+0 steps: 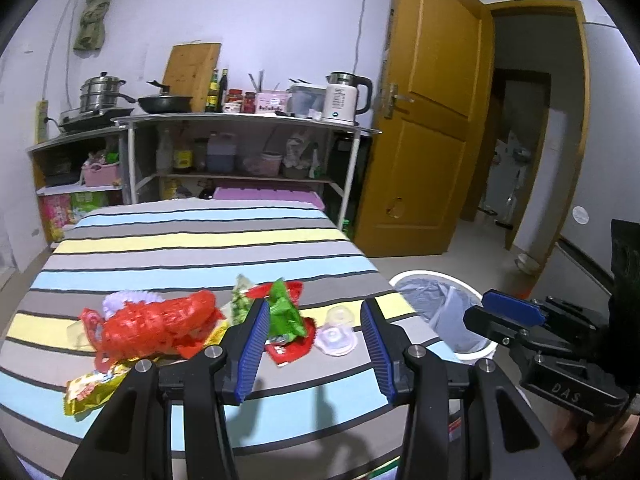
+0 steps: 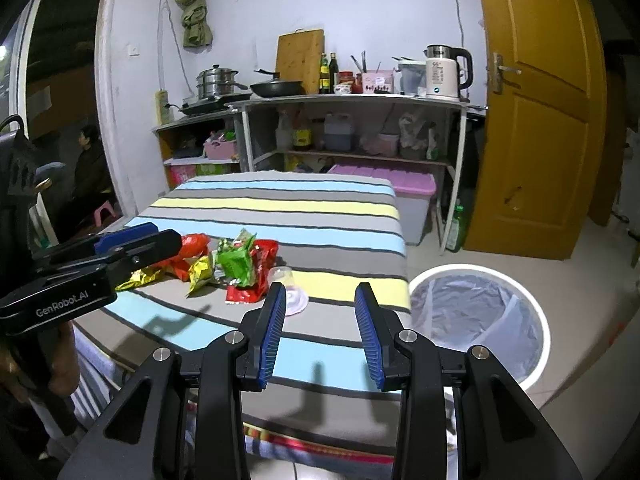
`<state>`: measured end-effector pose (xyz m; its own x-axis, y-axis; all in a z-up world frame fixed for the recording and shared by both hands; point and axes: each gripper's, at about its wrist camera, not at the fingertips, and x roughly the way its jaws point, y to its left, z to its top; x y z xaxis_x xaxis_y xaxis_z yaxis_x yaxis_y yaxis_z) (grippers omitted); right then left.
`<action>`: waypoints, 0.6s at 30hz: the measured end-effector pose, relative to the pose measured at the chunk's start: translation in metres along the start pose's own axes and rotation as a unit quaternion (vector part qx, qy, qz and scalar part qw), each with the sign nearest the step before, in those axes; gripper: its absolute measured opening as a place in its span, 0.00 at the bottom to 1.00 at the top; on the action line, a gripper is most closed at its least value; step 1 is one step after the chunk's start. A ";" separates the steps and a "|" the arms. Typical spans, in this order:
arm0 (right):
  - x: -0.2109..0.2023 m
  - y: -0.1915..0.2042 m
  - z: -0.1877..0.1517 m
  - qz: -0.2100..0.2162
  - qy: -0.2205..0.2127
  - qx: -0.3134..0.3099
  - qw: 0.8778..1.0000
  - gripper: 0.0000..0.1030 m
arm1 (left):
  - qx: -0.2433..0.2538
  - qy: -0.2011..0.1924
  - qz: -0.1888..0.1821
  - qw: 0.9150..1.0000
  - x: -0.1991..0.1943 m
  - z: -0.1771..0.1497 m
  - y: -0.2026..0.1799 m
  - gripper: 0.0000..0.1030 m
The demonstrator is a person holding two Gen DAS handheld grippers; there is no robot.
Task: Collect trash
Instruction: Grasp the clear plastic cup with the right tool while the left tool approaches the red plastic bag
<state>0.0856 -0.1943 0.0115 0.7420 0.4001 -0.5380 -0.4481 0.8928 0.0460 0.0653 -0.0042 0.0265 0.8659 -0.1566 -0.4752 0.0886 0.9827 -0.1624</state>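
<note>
The likeliest failure is judged to be a weak pinch on the litter: the green wrapper (image 1: 285,312) and red wrapper (image 1: 290,346) overlap, so two pieces may be lifted at once and one shed on the way to the bin (image 1: 446,312). The clear cup (image 1: 335,330) is light and lies on its side; it could be nudged along the striped bench (image 1: 200,256) or off its edge if the tongs are closed off-centre. The red net bag (image 1: 160,328) is loose and may be snagged. The two tools are held close together, so a knock between them is possible.

Both tongs are seen apart with nothing between the pads. The left tongs (image 1: 316,344) are held just short of the pile, the green wrapper at their left pad and the cup showing in the gap beyond them. The right tongs (image 2: 320,332) are held above bare cloth, the cup just beyond their left pad and the bin on the floor to their right. All the litter lies on the bench; none is seen in the bin.
</note>
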 end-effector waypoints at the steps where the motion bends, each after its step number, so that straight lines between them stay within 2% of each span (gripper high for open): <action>1: 0.003 0.001 0.000 0.003 0.003 -0.001 1.000 0.36 | -0.002 0.000 0.004 1.000 0.000 -0.001 0.004 0.45; 7: 0.020 0.012 -0.002 0.022 0.018 -0.010 1.000 0.36 | 0.000 0.003 0.029 1.000 -0.001 -0.011 0.024 0.45; 13: 0.041 0.021 0.000 0.036 0.034 -0.018 0.999 0.36 | -0.019 0.011 0.053 0.998 0.002 -0.017 0.054 0.45; 18: 0.064 0.026 0.002 0.043 0.050 -0.025 0.998 0.36 | -0.032 0.022 0.060 0.997 0.008 -0.021 0.073 0.45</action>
<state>0.1225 -0.1445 -0.0197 0.6472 0.4499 -0.6154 -0.5340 0.8437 0.0551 0.0689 0.0641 -0.0072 0.8459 -0.0436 -0.5316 -0.0474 0.9866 -0.1563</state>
